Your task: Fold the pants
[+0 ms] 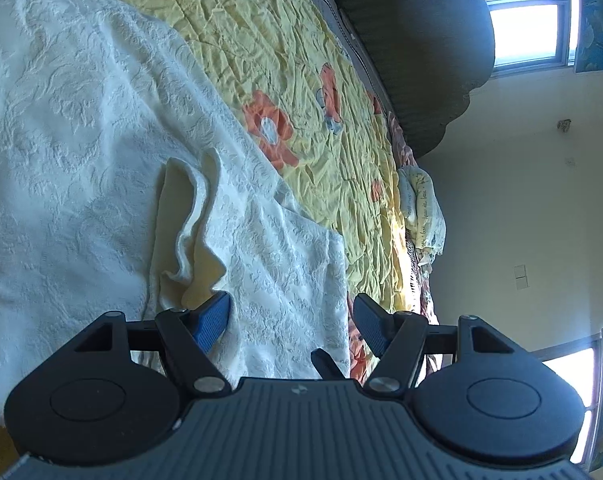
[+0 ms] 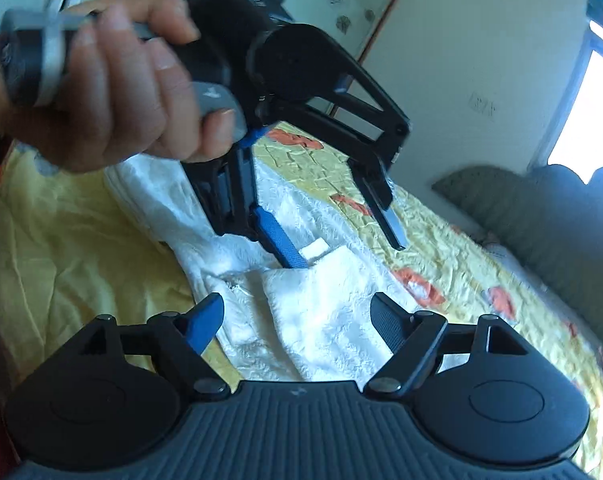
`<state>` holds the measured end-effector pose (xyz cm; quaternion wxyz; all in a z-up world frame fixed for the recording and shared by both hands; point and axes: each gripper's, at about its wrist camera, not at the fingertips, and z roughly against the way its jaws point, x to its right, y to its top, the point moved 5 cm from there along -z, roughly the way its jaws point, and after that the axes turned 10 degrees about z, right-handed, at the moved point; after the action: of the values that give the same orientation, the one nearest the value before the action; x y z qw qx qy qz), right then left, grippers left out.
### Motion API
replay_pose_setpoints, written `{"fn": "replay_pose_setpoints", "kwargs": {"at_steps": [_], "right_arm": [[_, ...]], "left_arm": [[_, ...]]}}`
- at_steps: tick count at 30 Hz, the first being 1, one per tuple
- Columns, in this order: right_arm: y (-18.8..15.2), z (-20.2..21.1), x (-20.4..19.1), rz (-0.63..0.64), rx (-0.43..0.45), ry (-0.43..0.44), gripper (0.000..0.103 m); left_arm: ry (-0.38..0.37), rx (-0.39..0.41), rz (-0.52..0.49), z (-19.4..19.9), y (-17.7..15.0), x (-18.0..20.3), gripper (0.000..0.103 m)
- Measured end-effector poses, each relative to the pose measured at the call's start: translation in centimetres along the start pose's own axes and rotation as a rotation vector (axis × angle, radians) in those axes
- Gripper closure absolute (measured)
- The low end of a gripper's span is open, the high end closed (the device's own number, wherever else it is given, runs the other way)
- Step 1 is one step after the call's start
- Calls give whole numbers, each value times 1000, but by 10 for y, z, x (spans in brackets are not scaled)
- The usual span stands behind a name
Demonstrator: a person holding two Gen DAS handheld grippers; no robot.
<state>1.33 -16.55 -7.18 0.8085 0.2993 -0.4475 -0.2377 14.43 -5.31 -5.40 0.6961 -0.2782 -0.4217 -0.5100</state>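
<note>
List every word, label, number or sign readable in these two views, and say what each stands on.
No text can be read for certain.
Cursive script on the cream bundle at the bed's edge: too small to read.
Pale lettering on the black body of the left hand-held gripper: blurred.
Faint marks on the wall: illegible.
Small emblem on the right hand-held gripper: no letters.

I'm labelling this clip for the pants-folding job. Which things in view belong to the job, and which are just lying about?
Belongs to the job:
white pants, spread on the bed
left gripper, jaws apart over the cloth
right gripper, jaws apart, cloth between them

Just lying about:
yellow flowered bedspread
dark headboard
bundle of printed cloth at the bed's edge
</note>
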Motion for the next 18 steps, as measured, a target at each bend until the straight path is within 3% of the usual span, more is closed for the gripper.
{"fn": "replay_pose_setpoints", "kwargs": {"at_steps": [6, 10, 14, 16, 17, 18], "right_arm": [[-5, -3, 16, -51, -28, -58, 24], [-10, -21, 8, 27, -109, -93, 23], [-10, -27, 1, 82, -103, -125, 25], [-9, -32, -1, 75, -110, -81, 62], [-9, -33, -2, 69, -110, -72, 87], [-10, -34, -5, 91, -111, -77, 93]], "left_arm": [[-13, 20, -32, 1, -1, 8, 34], [-15, 19, -36, 1, -2, 9, 34], [-13, 17, -38, 3, -2, 7, 34], [-17, 17, -42, 4, -2, 8, 34], [-19, 17, -46, 7, -2, 7, 34], [-20, 19, -52, 10, -2, 7, 33]]}}
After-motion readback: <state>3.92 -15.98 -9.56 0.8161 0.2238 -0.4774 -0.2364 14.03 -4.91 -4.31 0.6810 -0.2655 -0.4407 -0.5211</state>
